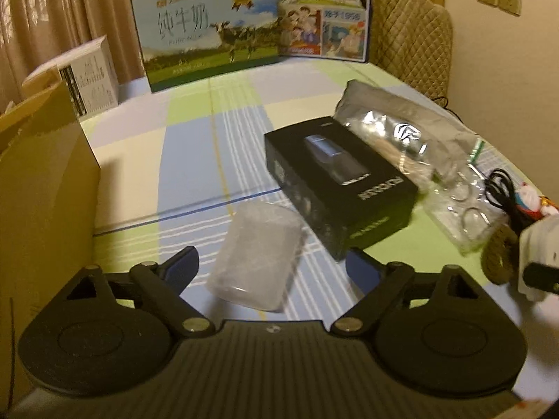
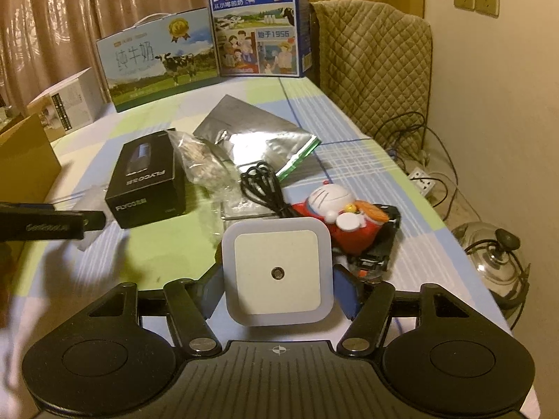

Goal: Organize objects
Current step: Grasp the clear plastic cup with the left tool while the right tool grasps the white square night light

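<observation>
My right gripper (image 2: 277, 288) is shut on a white square night light (image 2: 277, 274) and holds it above the table. My left gripper (image 1: 270, 269) is open over a clear plastic case (image 1: 256, 255) that lies between its fingers on the checked cloth. A black FLYCO box (image 1: 340, 185) lies just beyond; it also shows in the right wrist view (image 2: 148, 178). A silver foil bag (image 2: 251, 136), a black cable (image 2: 260, 183) and a Doraemon toy (image 2: 340, 211) lie near the middle.
An open cardboard box (image 1: 45, 188) stands at the left. Two milk cartons (image 2: 160, 59) (image 2: 258, 24) and a white box (image 2: 70, 101) stand at the table's far end. A quilted chair (image 2: 374, 59), floor cables, a power strip (image 2: 424, 178) and a pot lid (image 2: 496, 262) are at the right.
</observation>
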